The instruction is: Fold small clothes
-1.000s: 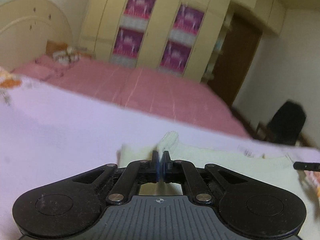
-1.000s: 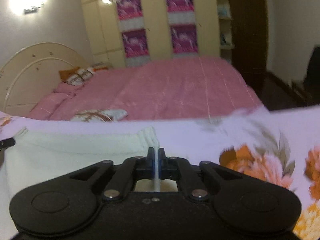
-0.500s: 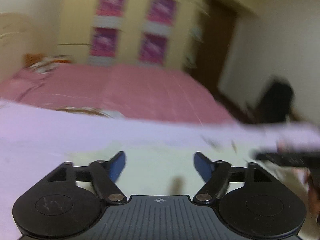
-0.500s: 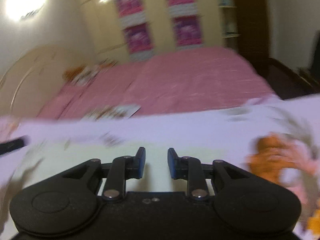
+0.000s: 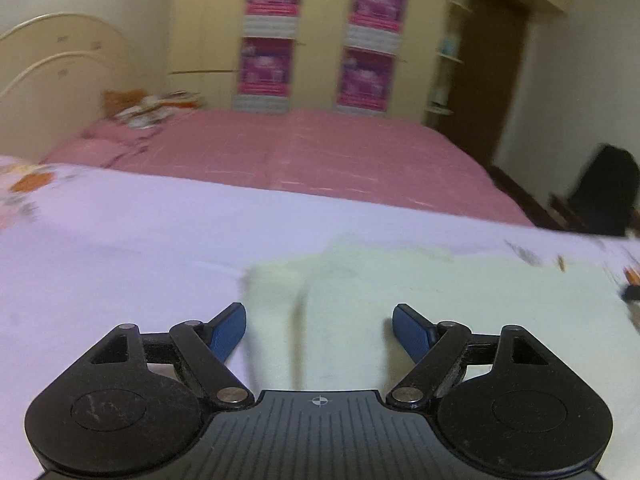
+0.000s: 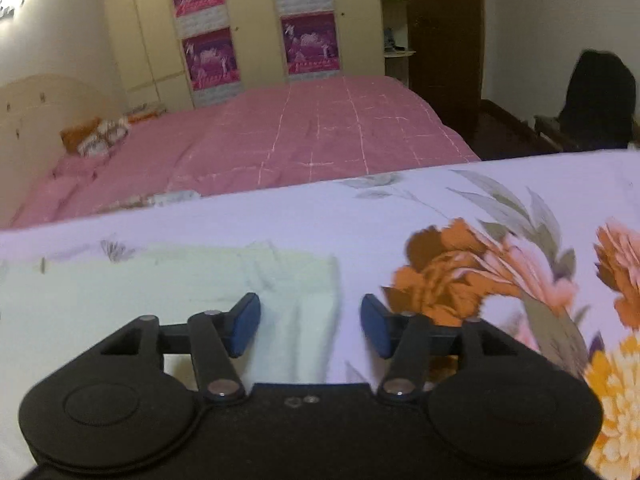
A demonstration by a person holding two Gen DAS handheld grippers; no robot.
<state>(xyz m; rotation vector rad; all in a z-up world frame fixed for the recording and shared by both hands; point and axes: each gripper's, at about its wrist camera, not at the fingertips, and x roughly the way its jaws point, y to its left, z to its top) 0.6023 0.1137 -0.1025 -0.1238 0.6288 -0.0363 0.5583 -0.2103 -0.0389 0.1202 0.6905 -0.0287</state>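
A pale yellow-green small garment (image 5: 420, 292) lies flat on a lilac floral sheet (image 5: 120, 248). In the left wrist view my left gripper (image 5: 319, 330) stands open just above the garment's left end, with nothing pressed between its blue pads (image 5: 228, 332). The right wrist view shows the same garment (image 6: 160, 288), its right edge bunched into soft folds. My right gripper (image 6: 310, 328) hovers over that edge, its jaws opening, and the cloth lies loose below them, not pinched.
A bed with a pink checked cover (image 6: 320, 132) lies beyond the sheet, with a cream headboard (image 5: 52, 72) and pillows at its left end. Cream wardrobes with pink posters (image 5: 312, 36) line the far wall. A dark chair (image 6: 600, 96) stands at the right by a brown door.
Both grippers were shut on pinches of the garment's edge a second ago. Both have let go and stand apart. The garment has dropped flat onto the sheet.
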